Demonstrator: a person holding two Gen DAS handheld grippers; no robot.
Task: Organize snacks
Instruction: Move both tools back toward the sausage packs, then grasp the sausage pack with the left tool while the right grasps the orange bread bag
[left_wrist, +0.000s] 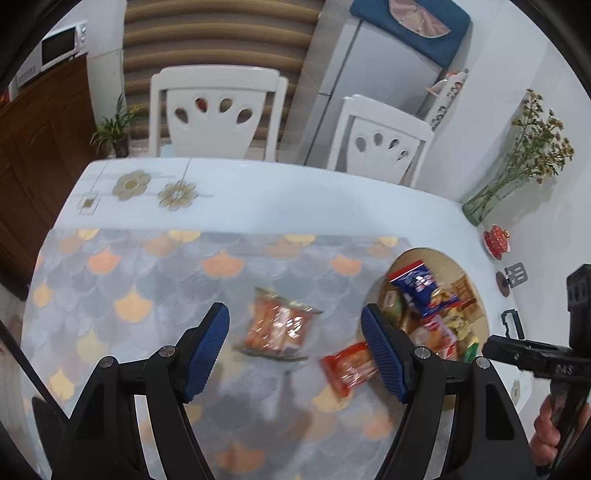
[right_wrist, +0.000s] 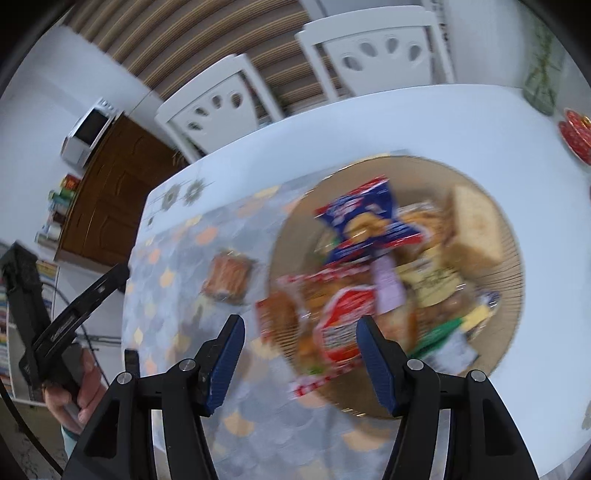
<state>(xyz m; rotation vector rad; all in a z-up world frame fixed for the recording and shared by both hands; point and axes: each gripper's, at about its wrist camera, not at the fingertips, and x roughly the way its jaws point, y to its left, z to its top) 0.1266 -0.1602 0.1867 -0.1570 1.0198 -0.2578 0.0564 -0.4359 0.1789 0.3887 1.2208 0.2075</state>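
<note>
Crinkly plastic and likely light, slippery and crushable, the orange snack packet (left_wrist: 277, 325) lies on the scale-patterned mat (left_wrist: 147, 295) between the spread left gripper (left_wrist: 295, 350) fingers, best pinched gently across its flat middle.

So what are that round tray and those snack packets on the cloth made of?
The round tray looks like woven bamboo or straw: tan, matte, with fine radial lines at its rim. The orange packet and the red packet seem to be thin clear plastic film, since both show shiny glare. Blur leaves this uncertain.
</note>
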